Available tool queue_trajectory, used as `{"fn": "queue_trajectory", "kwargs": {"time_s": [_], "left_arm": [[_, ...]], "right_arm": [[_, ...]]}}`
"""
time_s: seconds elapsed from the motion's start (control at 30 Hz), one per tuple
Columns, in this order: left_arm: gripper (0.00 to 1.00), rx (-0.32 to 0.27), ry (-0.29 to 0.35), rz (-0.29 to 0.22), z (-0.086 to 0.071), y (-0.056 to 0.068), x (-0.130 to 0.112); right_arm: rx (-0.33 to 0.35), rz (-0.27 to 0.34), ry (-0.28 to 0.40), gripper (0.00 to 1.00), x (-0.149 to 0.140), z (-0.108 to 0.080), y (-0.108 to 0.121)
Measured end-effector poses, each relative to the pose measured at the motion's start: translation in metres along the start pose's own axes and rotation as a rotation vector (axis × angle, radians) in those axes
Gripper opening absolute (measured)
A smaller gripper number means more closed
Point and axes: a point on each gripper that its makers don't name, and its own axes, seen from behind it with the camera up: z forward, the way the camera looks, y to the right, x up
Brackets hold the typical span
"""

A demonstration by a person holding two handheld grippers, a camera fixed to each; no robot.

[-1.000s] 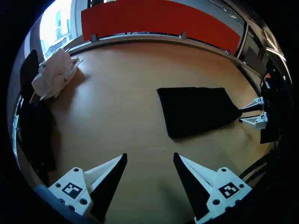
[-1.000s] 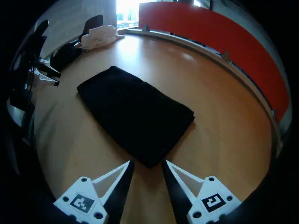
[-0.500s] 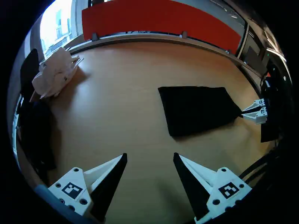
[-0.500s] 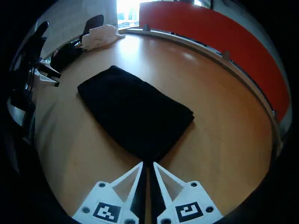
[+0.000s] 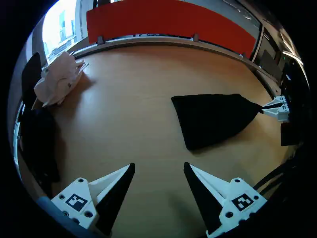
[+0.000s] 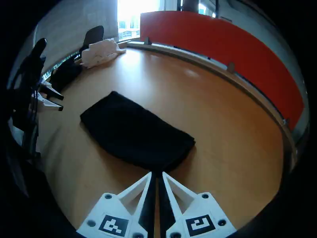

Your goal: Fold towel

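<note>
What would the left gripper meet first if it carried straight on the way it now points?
Probably the bare wooden table: the left gripper, open, aims just left of the black towel. Depth is unclear, so it might clip the towel's edge.

Light wooden table [image 5: 130, 111] with curved far edge, red divider panel [image 5: 166, 18] standing along that edge, crumpled white cloth [image 5: 57, 77] at the table's far corner, black chair [image 6: 92, 35] just behind it, bright window [image 5: 59, 23] beyond

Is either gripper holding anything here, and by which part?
The right gripper is shut on the black towel, pinching the corner nearest it. The left gripper is open and holds nothing.
</note>
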Motion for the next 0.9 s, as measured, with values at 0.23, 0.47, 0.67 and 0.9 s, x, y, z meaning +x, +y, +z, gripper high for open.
{"fn": "queue_trajectory", "kwargs": {"time_s": [0.23, 0.47, 0.67, 0.9], "left_arm": [[0.92, -0.001, 0.009, 0.003, 0.000, 0.002, 0.005], [0.92, 0.000, 0.018, 0.007, 0.000, 0.003, 0.010], [0.91, 0.000, 0.023, 0.012, 0.000, 0.004, 0.014], [0.92, -0.003, 0.027, 0.014, 0.000, 0.007, 0.017]], "right_arm": [[-0.023, -0.028, 0.065, 0.03, 0.037, -0.018, 0.006], [-0.043, -0.055, 0.108, 0.03, 0.058, -0.039, 0.011], [-0.056, -0.075, 0.131, 0.03, 0.070, -0.054, 0.016], [-0.063, -0.099, 0.148, 0.03, 0.081, -0.067, 0.018]]}}
